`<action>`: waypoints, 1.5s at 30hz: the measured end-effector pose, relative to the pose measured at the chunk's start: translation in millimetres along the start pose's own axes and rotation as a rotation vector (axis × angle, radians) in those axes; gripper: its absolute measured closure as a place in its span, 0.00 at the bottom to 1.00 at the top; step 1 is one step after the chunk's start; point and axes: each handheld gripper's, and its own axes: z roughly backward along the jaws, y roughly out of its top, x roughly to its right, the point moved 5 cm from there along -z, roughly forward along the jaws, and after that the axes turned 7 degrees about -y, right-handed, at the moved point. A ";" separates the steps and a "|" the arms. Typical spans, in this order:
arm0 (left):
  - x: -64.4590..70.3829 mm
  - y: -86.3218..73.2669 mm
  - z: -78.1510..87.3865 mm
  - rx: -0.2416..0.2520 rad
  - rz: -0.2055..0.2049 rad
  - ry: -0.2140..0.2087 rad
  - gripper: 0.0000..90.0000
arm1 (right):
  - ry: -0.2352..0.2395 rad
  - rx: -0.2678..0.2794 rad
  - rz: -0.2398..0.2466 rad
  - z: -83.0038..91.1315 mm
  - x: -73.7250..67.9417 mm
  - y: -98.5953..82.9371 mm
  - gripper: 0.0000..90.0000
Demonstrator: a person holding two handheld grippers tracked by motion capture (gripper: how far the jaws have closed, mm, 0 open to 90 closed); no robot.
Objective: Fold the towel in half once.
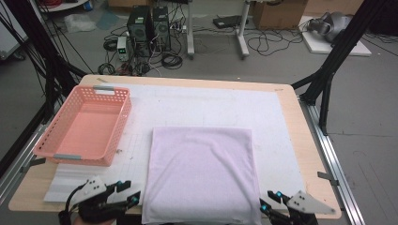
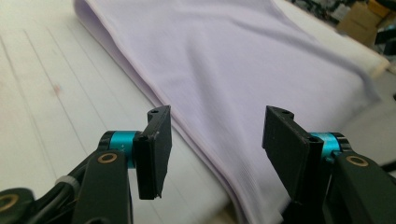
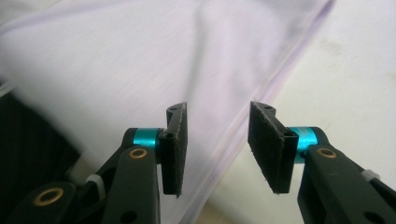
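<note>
While both tools wait at the bottom of the frame, best to take the two near corners of the lavender towel (image 1: 199, 173) at the same moment. Left gripper (image 1: 130, 192) at lower left, jaws wide apart and holding nothing, just beside the left near corner; in the left gripper view the left gripper (image 2: 215, 149) stands over the folded side edge of the towel (image 2: 243, 70), one jaw above the white mat (image 2: 51, 102) and the other above the cloth. Right gripper (image 1: 270, 200) at lower right, also spread with nothing between the jaws; in the right gripper view the right gripper (image 3: 217, 149) straddles the other side edge of the towel (image 3: 140, 60). Should go down low enough to catch all layers at the hem, not only the top one, then close firmly and lift both corners level, probably to fold away toward the upper part of the frame. Near edge of the towel close to the table (image 1: 307, 154) border, perhaps hanging over slightly, so little room behind. Further up, free mat beyond the far hem, good space for the fold. Pink basket (image 1: 84, 126) at centre left, well apart from the towel, but better to keep the left elbow away from its rim. Right of the towel, only bare mat and wooden border.
</note>
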 end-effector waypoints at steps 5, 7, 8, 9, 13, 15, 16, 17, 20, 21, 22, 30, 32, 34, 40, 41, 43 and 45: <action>-19.8 15.9 -23.5 0.010 0.030 0.040 0.48 | -0.068 0.005 -0.035 -36.8 21.9 20.1 0.69; -25.4 18.9 -31.7 0.003 0.035 0.048 0.48 | -0.081 -0.009 -0.041 -52.0 31.1 26.3 0.72; -28.0 20.8 -35.5 -0.002 0.036 0.050 0.48 | -0.086 -0.009 -0.050 -60.0 35.8 29.3 0.74; -30.7 23.3 -39.1 -0.002 0.037 0.050 0.48 | -0.084 -0.015 -0.064 -67.6 39.1 32.0 0.75; -46.9 36.0 -52.6 -0.002 0.051 0.060 0.47 | -0.076 -0.051 -0.077 -101.2 47.1 40.9 0.80; -56.9 41.8 -59.3 -0.005 0.059 0.063 0.47 | -0.082 -0.078 -0.087 -116.8 49.6 44.4 0.80; -61.7 44.3 -63.0 -0.007 0.064 0.064 0.47 | -0.095 -0.091 -0.089 -123.9 51.5 45.8 0.82; -66.3 46.6 -66.8 -0.012 0.068 0.064 0.47 | -0.106 -0.107 -0.086 -130.2 53.2 46.4 0.88; -79.6 54.0 -77.6 -0.017 0.077 0.071 0.47 | -0.157 -0.140 -0.056 -136.0 60.6 49.1 0.94; -84.5 56.7 -80.8 -0.012 0.077 0.086 0.47 | -0.169 -0.151 -0.044 -135.0 63.1 50.5 0.94; -89.0 59.3 -84.5 -0.004 0.078 0.094 0.45 | -0.183 -0.167 -0.046 -133.7 64.8 50.9 0.90; -120.5 81.8 -127.2 -0.015 0.088 0.134 0.44 | -0.157 -0.063 -0.140 -139.0 85.6 71.2 0.52; -127.3 85.3 -138.2 -0.044 0.083 0.151 0.44 | -0.138 -0.060 -0.144 -149.1 91.0 76.6 0.49; -132.7 85.5 -146.5 -0.046 0.086 0.163 0.45 | -0.132 -0.079 -0.126 -161.6 96.0 81.9 0.48; -140.8 79.8 -160.3 -0.126 0.073 0.166 0.56 | -0.125 -0.149 -0.072 -193.3 102.8 94.0 0.47; -140.1 79.4 -161.4 -0.134 0.061 0.172 0.65 | -0.119 -0.161 -0.058 -198.0 102.7 94.3 0.49; -137.4 79.0 -163.0 -0.153 0.033 0.151 0.82 | -0.107 -0.183 -0.053 -204.7 103.3 92.1 0.52; -136.3 79.1 -164.1 -0.160 0.015 0.146 0.92 | -0.091 -0.174 -0.077 -204.9 106.5 91.1 0.59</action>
